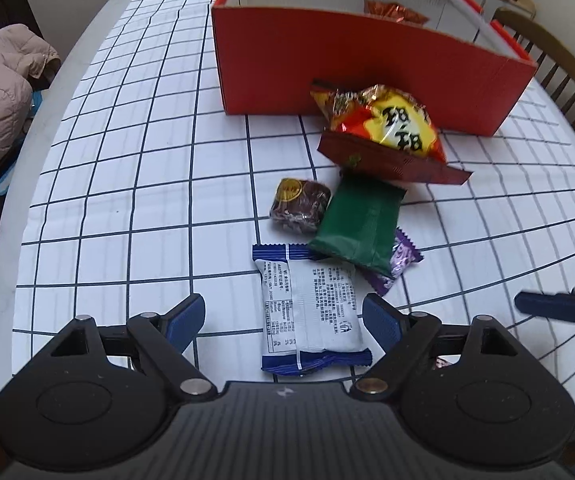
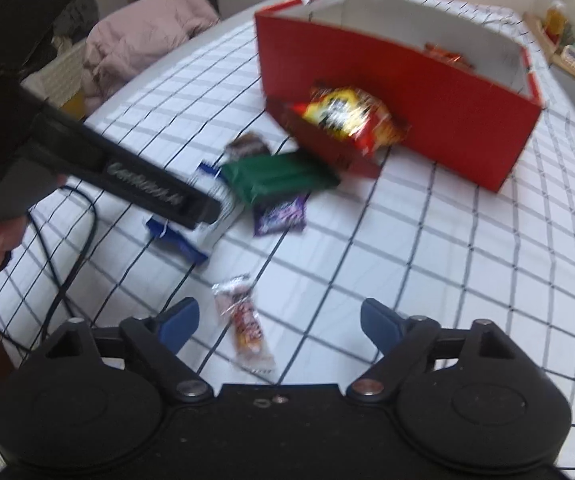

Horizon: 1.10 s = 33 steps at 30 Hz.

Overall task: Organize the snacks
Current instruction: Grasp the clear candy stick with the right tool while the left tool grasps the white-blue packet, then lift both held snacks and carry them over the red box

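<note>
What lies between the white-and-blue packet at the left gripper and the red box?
In the left wrist view, from the white-and-blue packet toward the red box: a green packet overlapping a purple one, then a dark red packet under a yellow bag.

You have a red cardboard box point(image 1: 351, 64) standing open, one orange-brown packet point(image 1: 391, 11) inside. Against its front wall leans a yellow-red snack bag point(image 1: 387, 120) over a maroon packet point(image 1: 387, 162). Nearer lie a green packet point(image 1: 357, 226), purple wrapper point(image 1: 401, 260), round chocolate cake point(image 1: 301, 204) and white-blue packet point(image 1: 311, 312) lying flat; a small pink-white candy bar point(image 2: 243, 324) lies apart.
</note>
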Each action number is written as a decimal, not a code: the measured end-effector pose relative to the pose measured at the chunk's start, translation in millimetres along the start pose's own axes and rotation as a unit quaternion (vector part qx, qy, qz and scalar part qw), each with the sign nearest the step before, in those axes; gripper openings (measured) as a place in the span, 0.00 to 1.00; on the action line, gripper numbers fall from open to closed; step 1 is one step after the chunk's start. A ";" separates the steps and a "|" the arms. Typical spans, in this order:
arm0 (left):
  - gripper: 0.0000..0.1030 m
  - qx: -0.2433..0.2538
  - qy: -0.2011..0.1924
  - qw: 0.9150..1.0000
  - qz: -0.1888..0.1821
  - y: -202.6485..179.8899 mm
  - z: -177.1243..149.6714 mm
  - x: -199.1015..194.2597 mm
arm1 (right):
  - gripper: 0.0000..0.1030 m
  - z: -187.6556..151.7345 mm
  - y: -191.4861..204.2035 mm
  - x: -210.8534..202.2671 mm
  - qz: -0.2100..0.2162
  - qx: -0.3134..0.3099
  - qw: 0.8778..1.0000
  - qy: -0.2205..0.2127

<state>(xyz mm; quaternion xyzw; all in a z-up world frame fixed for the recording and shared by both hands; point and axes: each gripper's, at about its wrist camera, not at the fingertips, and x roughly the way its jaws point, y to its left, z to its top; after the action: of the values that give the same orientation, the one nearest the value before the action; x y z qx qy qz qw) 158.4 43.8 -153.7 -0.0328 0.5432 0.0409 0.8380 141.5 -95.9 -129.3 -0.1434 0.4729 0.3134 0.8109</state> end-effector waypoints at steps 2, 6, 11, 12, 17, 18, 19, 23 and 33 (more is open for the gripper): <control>0.84 0.004 0.000 1.000 0.009 -2.4 0.1 4.7 | 0.78 -1.7 2.7 4.8 0.001 -0.008 1.000 0.010; 0.83 0.017 -0.005 1.000 0.020 -7.5 0.6 9.8 | 0.70 -2.6 6.6 9.8 0.008 -0.019 1.000 0.019; 0.79 0.014 -0.005 1.000 0.024 -9.2 0.8 16.1 | 0.56 -3.0 14.5 11.9 0.015 -0.043 0.999 0.022; 0.77 0.011 -0.003 1.000 0.023 -9.4 0.8 16.9 | 0.54 -3.0 16.3 12.2 0.014 -0.048 0.998 0.022; 0.70 0.002 0.000 1.000 0.011 -9.0 1.2 18.9 | 0.43 -5.5 25.5 14.1 0.009 -0.081 0.996 0.028; 0.67 0.000 0.001 1.000 0.007 -8.5 1.5 18.7 | 0.41 -6.0 26.8 14.1 0.005 -0.086 0.996 0.026; 0.64 0.000 0.001 1.000 0.007 -8.7 1.4 18.2 | 0.40 -6.0 27.3 14.3 0.006 -0.088 0.996 0.025; 0.53 0.005 0.000 1.000 0.003 -9.8 -0.2 14.7 | 0.31 -4.4 25.1 14.3 0.006 -0.081 0.996 0.022; 0.49 -0.038 0.008 0.999 -0.015 4.6 -7.1 7.7 | 0.18 -1.6 7.6 11.1 0.006 0.002 1.000 0.017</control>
<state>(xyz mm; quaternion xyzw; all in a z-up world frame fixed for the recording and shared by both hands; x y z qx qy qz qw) 154.5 47.9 -163.7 -0.0732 0.5473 0.0487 0.8323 139.4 -86.8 -139.1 -0.1444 0.4880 0.3154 0.8010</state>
